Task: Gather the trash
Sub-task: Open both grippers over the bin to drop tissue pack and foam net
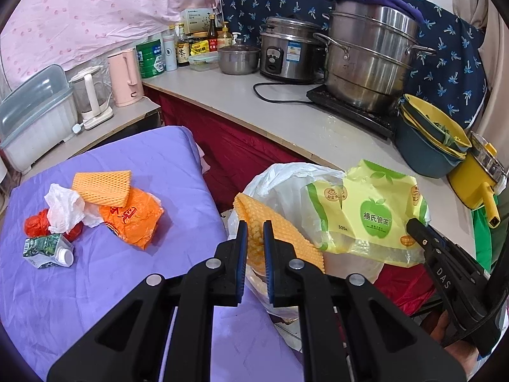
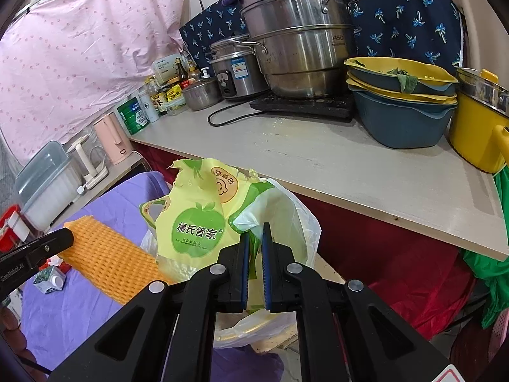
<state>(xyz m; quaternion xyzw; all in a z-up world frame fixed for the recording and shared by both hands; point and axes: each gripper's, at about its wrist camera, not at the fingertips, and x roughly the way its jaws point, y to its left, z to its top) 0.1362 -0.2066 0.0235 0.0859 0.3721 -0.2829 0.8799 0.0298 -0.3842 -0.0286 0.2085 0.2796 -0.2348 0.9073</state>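
Observation:
My left gripper (image 1: 255, 232) is shut on an orange foam net sleeve (image 1: 286, 235) and holds it over the white trash bag (image 1: 283, 184) beside the purple-covered table (image 1: 133, 286). My right gripper (image 2: 255, 238) is shut on the yellow-green tissue wrapper (image 2: 194, 222) together with the white bag's edge (image 2: 286, 219); the wrapper also shows in the left wrist view (image 1: 372, 213). On the table lie a second orange foam net (image 1: 101, 187), a crumpled white tissue (image 1: 65, 207), an orange plastic bag (image 1: 133, 219), a red wrapper (image 1: 36, 222) and a small crushed carton (image 1: 47, 251).
A counter (image 2: 334, 165) runs behind the bag, with a steel steamer pot (image 1: 369, 54), rice cooker (image 1: 289, 54), stacked blue and yellow basins (image 2: 400, 105), a yellow pot (image 2: 477, 133), bottles and a pink kettle (image 1: 125, 76). A dish box (image 1: 31, 114) stands at far left.

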